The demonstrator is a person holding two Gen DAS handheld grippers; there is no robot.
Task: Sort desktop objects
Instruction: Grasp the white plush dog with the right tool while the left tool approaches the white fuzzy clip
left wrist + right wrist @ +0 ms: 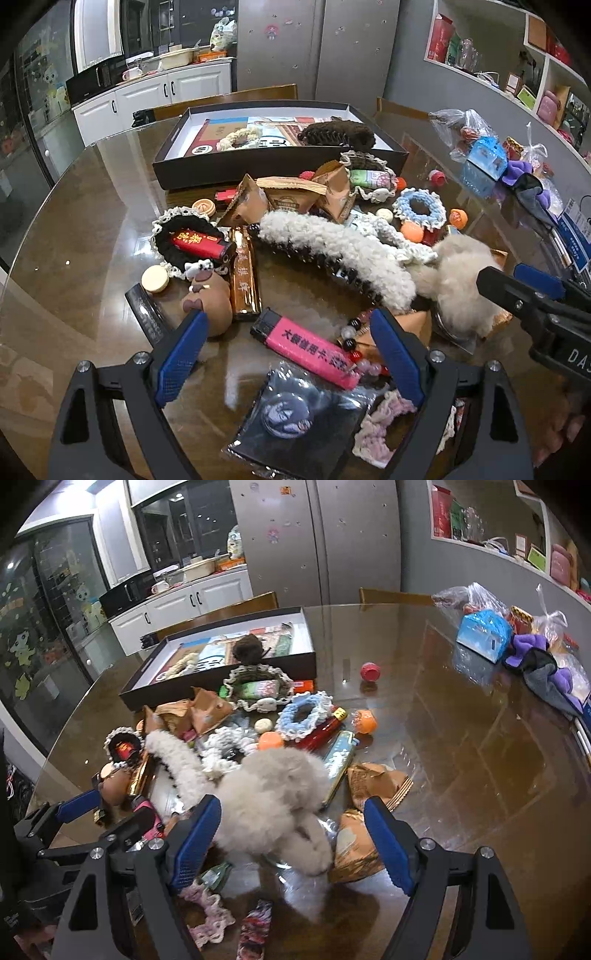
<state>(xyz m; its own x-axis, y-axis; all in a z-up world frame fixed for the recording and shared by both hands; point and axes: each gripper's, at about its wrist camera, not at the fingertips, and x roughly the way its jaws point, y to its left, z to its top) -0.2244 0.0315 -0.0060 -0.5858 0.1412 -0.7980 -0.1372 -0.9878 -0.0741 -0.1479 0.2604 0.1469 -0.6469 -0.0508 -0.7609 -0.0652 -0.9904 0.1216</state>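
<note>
Over the cluttered desk (92,206) you had both tongs spread wide and empty, left tongs (288,354) straddling the pink lighter (306,349), right tongs (291,834) around the fluffy pompom (273,805), so I'd guess pinch, then box (280,166).

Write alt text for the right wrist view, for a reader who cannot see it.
An open right gripper with blue finger pads hovers over a fluffy white fur hair accessory in a heap of scrunchies, snack packets and lighters on a glossy brown glass-topped table. Behind the heap sits a shallow black cardboard box; the left gripper shows at the left edge.
</note>
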